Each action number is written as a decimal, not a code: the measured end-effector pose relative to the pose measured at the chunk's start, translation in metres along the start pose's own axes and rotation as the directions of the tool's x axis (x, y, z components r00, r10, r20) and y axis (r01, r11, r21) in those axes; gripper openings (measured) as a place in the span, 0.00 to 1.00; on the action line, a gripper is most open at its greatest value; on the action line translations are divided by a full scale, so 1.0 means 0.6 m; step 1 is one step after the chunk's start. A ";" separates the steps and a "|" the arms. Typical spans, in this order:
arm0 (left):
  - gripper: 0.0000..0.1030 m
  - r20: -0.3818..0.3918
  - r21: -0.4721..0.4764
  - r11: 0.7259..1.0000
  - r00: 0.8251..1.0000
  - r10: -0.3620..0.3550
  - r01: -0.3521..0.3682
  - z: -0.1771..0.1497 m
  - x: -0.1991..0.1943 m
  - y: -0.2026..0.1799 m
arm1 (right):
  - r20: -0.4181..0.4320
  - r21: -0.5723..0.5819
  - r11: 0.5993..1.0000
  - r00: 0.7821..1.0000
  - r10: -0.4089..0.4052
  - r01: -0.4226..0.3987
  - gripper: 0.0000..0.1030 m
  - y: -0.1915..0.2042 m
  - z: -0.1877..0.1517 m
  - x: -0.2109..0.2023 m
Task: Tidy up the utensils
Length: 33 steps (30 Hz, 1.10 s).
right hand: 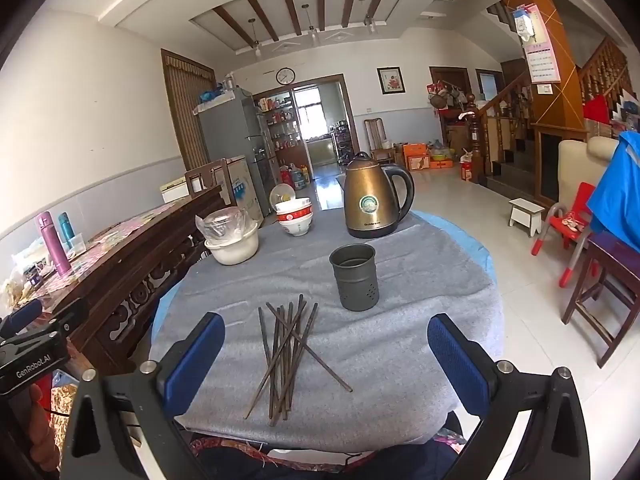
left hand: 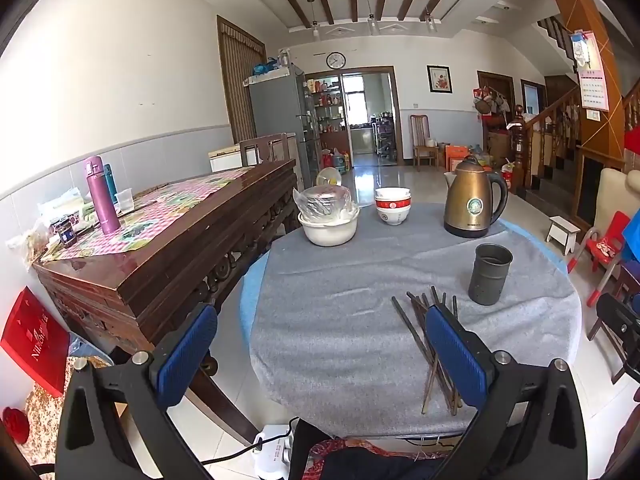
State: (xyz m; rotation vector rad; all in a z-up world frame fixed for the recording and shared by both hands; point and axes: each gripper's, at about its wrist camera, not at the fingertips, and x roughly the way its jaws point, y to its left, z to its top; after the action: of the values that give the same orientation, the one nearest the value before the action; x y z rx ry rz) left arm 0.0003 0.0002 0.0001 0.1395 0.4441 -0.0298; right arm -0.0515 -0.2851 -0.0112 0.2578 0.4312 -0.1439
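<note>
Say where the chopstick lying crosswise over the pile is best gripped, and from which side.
Probably at its near end, which juts out to the right of the chopsticks, clear of the rest on bare cloth. Come from above with the right tool, now open, pads set across the thin shaft. The holder stands upright just beyond, ready to receive it.

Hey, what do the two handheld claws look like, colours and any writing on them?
Both match: the left claw and right claw have black angular frames with triangular cutouts, silver round bolt heads, and two fingers faced with ribbed blue pads. Seen from the right wrist view, the left unit's black body carries white "GenRobot.AI" lettering. No cable on either claw can be made out.
</note>
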 end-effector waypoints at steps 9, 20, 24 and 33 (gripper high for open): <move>1.00 -0.001 -0.007 1.000 1.000 -0.001 0.001 -0.001 0.001 -0.002 | -0.004 0.004 1.000 1.000 0.004 -0.004 1.00 0.002 -0.002 0.007; 1.00 0.009 -0.016 1.000 1.000 -0.004 0.004 0.001 0.006 0.006 | -0.018 -0.008 1.000 1.000 0.002 -0.002 1.00 0.001 -0.003 0.008; 1.00 0.011 -0.023 1.000 1.000 -0.008 0.008 0.000 0.007 0.009 | -0.025 0.006 1.000 1.000 0.004 -0.004 1.00 -0.006 0.000 0.005; 1.00 -0.023 -0.009 1.000 1.000 -0.005 0.005 -0.008 0.006 0.010 | -0.041 0.012 1.000 0.999 0.000 0.000 1.00 -0.009 -0.006 0.008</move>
State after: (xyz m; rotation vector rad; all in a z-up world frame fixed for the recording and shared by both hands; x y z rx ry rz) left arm 0.0021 0.0066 -0.0049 0.1303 0.4672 -0.0309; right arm -0.0498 -0.2899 -0.0176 0.2726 0.4710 -0.1413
